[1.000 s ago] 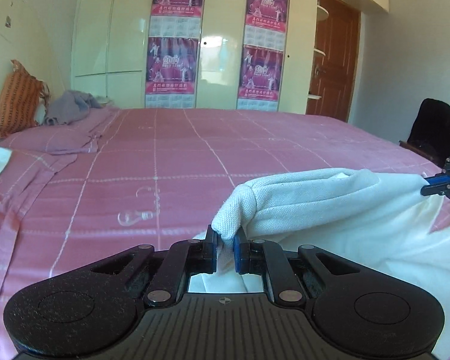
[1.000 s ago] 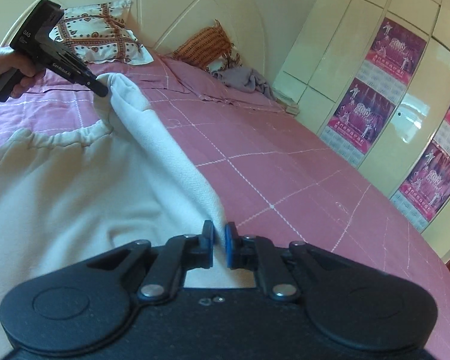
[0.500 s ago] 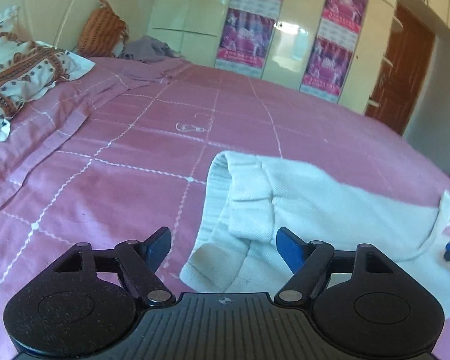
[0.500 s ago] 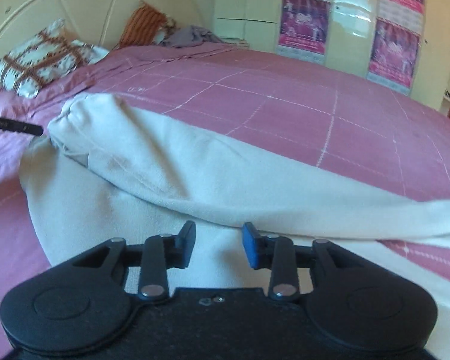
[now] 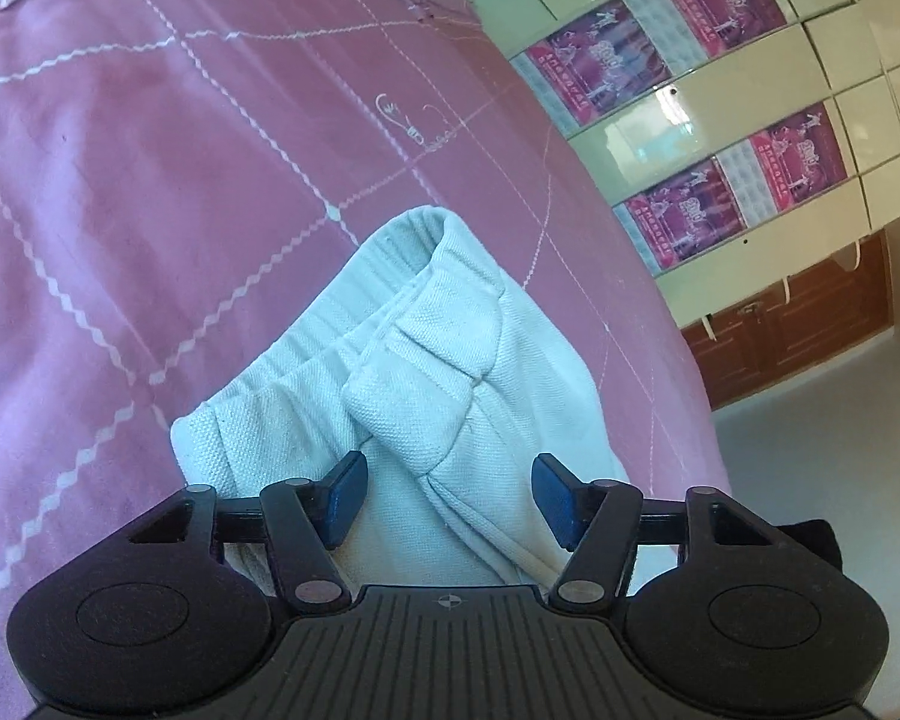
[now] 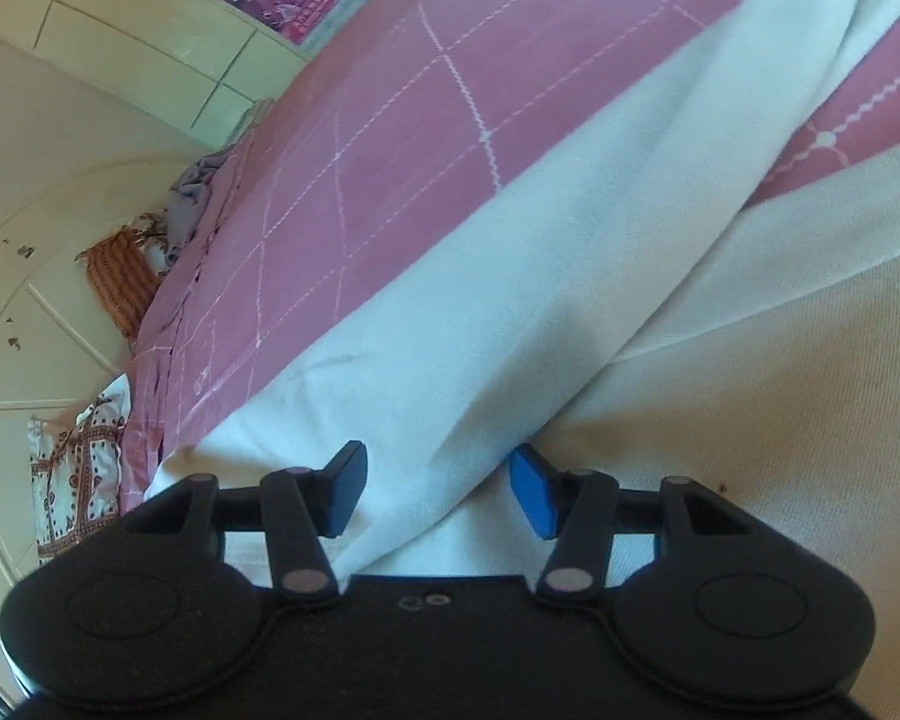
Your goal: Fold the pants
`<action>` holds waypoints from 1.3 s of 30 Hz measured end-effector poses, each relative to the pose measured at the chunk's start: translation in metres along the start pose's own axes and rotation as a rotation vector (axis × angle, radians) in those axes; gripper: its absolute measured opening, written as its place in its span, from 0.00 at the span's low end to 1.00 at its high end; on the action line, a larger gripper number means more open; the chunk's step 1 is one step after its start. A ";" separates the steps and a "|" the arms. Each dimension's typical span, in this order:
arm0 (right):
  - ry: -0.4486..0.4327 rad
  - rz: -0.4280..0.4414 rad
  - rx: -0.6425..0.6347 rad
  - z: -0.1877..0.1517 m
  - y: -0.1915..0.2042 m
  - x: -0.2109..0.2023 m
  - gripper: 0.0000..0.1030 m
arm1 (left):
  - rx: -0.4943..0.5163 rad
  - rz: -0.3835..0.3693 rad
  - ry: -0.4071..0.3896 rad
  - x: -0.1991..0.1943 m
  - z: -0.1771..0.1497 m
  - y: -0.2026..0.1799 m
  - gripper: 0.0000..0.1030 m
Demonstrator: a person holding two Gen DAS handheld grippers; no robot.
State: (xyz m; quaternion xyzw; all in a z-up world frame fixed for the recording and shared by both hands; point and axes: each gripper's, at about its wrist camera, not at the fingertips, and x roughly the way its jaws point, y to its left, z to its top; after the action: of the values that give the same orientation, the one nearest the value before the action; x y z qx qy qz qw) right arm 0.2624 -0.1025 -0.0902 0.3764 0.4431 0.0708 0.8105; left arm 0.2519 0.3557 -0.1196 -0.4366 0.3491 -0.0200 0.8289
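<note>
Left gripper (image 5: 445, 498): jaws just narrowing, apart, unpinched over pants (image 5: 426, 360) waistband.
Right gripper (image 6: 435, 492): jaws just widening, open; leg lies folded on bed (image 6: 390, 120).

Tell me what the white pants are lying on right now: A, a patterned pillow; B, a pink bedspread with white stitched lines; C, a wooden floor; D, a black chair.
B: the white pants lie folded on the pink bedspread, whose white stitched grid shows around them in both wrist views.
</note>
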 end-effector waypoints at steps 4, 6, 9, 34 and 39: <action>-0.020 -0.047 -0.007 0.005 -0.004 0.011 0.10 | -0.012 0.019 -0.010 0.012 0.005 0.000 0.17; -0.036 -0.056 -0.044 0.004 -0.003 0.009 0.07 | 0.010 0.001 -0.032 0.009 0.013 -0.007 0.15; -0.108 -0.016 -0.158 -0.007 0.015 -0.017 0.07 | 0.062 -0.036 -0.048 -0.009 0.022 -0.020 0.15; -0.019 0.001 -0.236 -0.106 0.012 -0.066 0.08 | 0.233 0.176 0.080 -0.050 0.008 0.010 0.15; -0.030 0.036 -0.223 -0.109 0.011 -0.076 0.08 | 0.295 0.219 0.077 -0.055 0.001 0.002 0.15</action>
State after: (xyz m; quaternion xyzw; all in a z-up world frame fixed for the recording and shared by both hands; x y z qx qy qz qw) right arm 0.1352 -0.0689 -0.0674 0.2925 0.4137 0.1287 0.8525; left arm 0.2102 0.3761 -0.0895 -0.2687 0.4193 0.0028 0.8672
